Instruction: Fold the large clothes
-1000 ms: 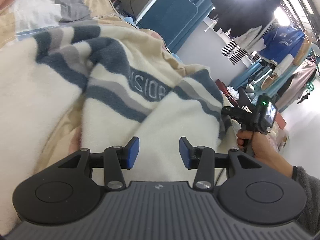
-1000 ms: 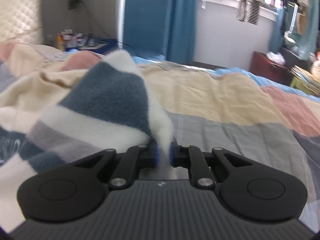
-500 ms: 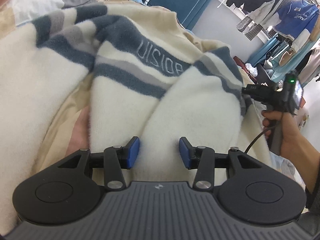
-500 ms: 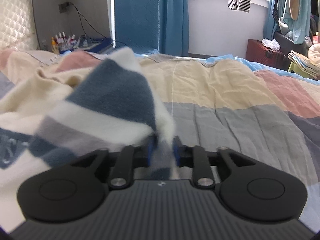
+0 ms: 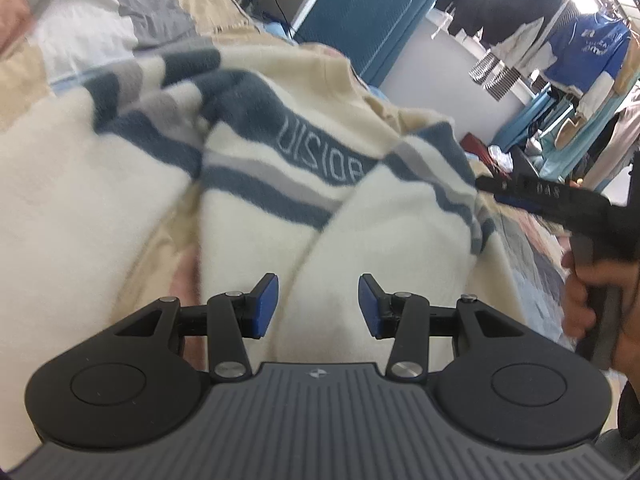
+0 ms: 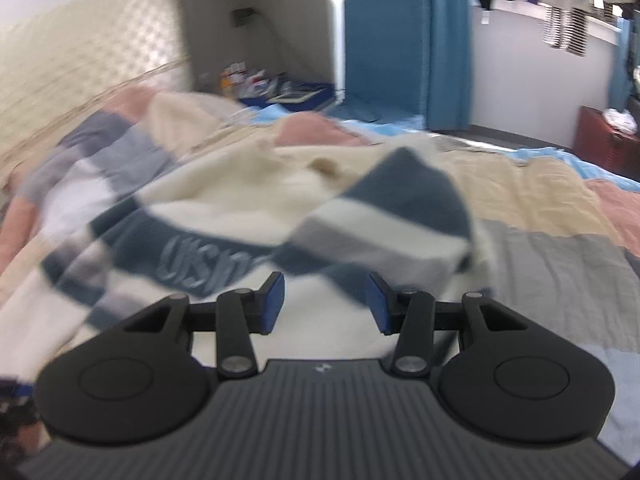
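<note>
A large cream fleece garment (image 5: 384, 240) with navy and grey stripes and a lettered band lies bunched on the bed. My left gripper (image 5: 318, 306) hovers over its cream part, jaws apart, nothing pinched. In the right wrist view the same garment (image 6: 248, 216) lies in front, its striped sleeve end (image 6: 404, 216) folded over the body. My right gripper (image 6: 326, 304) is opening, drawn back from that sleeve, with nothing between its pads. The right gripper's body (image 5: 560, 204) and the hand holding it (image 5: 580, 300) show at the right edge of the left wrist view.
The bed is covered by a patchwork quilt (image 6: 560, 264) of grey, beige and pink. A quilted headboard (image 6: 80, 64) stands at the left, a cluttered bedside table (image 6: 276, 88) and a blue chair (image 6: 384, 48) behind. Clothes hang on a rack (image 5: 580, 48) at the right.
My right gripper let go of the striped sleeve end, opened and pulled back and up; the sleeve now rests on the garment. The left gripper stayed over the cream part.
</note>
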The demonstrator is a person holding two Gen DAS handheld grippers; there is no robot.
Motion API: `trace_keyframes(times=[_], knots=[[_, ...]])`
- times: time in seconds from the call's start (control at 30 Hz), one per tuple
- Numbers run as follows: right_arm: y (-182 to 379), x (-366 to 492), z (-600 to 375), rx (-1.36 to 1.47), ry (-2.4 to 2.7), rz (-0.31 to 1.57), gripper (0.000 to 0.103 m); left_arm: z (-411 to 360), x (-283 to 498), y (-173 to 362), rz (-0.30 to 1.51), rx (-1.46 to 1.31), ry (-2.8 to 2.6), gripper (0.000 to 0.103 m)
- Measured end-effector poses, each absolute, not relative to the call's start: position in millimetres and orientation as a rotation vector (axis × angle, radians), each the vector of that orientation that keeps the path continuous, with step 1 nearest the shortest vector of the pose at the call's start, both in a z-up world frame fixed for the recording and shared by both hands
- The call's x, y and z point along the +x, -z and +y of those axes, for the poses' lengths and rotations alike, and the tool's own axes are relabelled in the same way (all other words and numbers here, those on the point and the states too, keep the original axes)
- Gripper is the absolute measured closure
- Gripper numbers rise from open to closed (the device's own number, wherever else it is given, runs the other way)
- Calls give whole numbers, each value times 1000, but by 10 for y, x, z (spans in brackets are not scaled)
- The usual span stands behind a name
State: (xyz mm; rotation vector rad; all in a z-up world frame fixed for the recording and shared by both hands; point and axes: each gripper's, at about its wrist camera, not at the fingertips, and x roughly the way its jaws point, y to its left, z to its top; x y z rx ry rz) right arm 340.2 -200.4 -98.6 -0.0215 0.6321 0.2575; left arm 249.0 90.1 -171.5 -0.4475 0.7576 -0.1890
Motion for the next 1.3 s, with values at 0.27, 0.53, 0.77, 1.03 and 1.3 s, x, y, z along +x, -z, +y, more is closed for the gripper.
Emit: trace_keyframes(times=[0.27, 0.53, 0.77, 1.03, 1.3], knots=[[1018, 3060, -1603, 4, -326, 702, 56, 1096, 2415, 1598, 703, -470, 159, 53], [1257, 2730, -1376, 68, -280, 801, 56, 1377, 2330, 1571, 684, -470, 79, 52], [1133, 2613, -1248, -40, -316, 677, 56, 1720, 2284, 1500, 640, -510, -34, 52], [1106, 2589, -1227, -44, -377, 655, 56, 2316, 2176, 1631, 671, -704, -208, 52], [1556, 2926, -1389, 40, -325, 884, 56, 2372, 2081, 1697, 664, -733, -312, 52]])
